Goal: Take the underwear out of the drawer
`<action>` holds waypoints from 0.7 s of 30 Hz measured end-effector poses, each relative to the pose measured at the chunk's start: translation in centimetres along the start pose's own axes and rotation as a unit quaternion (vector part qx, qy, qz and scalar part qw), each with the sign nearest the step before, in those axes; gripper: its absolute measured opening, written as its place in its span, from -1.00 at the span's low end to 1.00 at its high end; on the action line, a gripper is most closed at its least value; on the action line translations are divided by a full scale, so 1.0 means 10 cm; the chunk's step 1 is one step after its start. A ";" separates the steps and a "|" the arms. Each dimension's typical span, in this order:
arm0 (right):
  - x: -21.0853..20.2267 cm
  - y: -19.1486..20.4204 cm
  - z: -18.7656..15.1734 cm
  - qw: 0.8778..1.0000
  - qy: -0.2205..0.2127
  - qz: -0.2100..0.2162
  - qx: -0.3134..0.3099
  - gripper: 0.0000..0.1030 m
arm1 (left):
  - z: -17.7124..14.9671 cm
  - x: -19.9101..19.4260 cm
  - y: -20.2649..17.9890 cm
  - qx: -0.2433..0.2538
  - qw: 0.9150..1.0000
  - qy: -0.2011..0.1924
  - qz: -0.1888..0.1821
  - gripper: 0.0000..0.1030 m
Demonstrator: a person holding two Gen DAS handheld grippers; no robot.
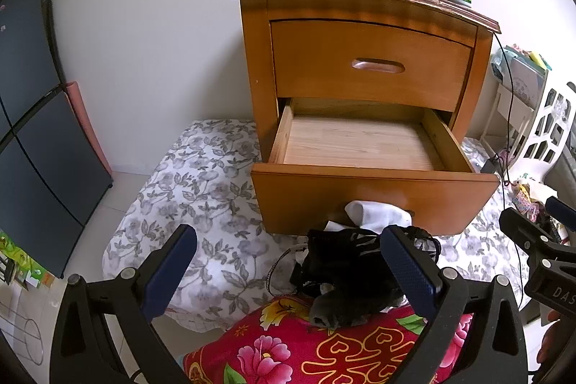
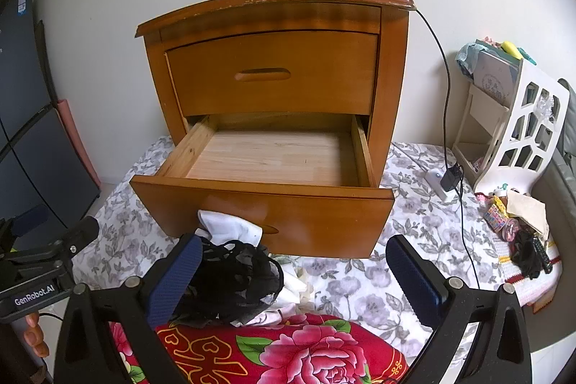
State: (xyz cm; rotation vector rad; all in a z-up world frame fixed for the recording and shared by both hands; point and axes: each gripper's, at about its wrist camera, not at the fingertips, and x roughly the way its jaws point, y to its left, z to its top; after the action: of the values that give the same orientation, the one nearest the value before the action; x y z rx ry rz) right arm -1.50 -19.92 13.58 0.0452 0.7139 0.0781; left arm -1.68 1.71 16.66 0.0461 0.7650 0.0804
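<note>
Soft, even daylight is filling both views, bright without harsh shadows. A pale sheen is glaring off the drawer front (image 2: 288, 215), and the cabinet (image 1: 360, 2) is casting only faint shade inside the drawer. Fisheye distortion is bending the wall (image 1: 144, 24) and fridge (image 1: 32, 117) near the black-vignetted corners. Focus is staying fairly sharp, softening slightly toward the edges.

left gripper (image 1: 288, 270) held low with fingers spread wide, right gripper (image 2: 293, 278) likewise, both holding nothing
</note>
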 end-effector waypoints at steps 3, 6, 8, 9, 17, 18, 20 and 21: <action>0.00 0.00 -0.01 1.000 0.000 0.000 0.000 1.00 | 0.00 0.01 0.00 -0.001 1.000 0.001 0.000 0.98; 0.00 0.00 0.00 1.000 0.000 0.000 0.000 1.00 | 0.00 0.00 0.00 0.000 1.000 0.001 0.000 0.98; 0.00 0.00 0.00 1.000 0.000 0.000 0.000 1.00 | 0.00 0.00 0.01 0.000 1.000 0.001 0.000 0.98; 0.00 0.00 0.01 1.000 0.000 0.000 0.000 1.00 | 0.00 0.00 0.01 0.000 1.000 0.000 0.000 0.98; 0.00 0.00 0.00 1.000 0.001 0.000 0.001 1.00 | 0.00 0.00 0.00 0.001 1.000 -0.002 0.003 0.98; 0.00 0.00 0.01 1.000 0.000 0.000 0.000 1.00 | 0.00 0.00 0.00 0.002 1.000 -0.002 0.004 0.98; 0.00 0.00 0.00 1.000 0.000 0.000 0.000 1.00 | 0.00 0.00 -0.01 0.002 1.000 -0.002 0.005 0.98; 0.00 0.00 0.01 1.000 0.000 0.000 0.000 1.00 | 0.00 0.00 -0.01 0.002 1.000 -0.002 0.005 0.98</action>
State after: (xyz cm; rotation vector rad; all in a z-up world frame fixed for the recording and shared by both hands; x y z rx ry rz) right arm -1.47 -19.96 13.64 0.0450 0.7147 0.0784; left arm -1.71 1.63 16.66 0.0544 0.7609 0.0887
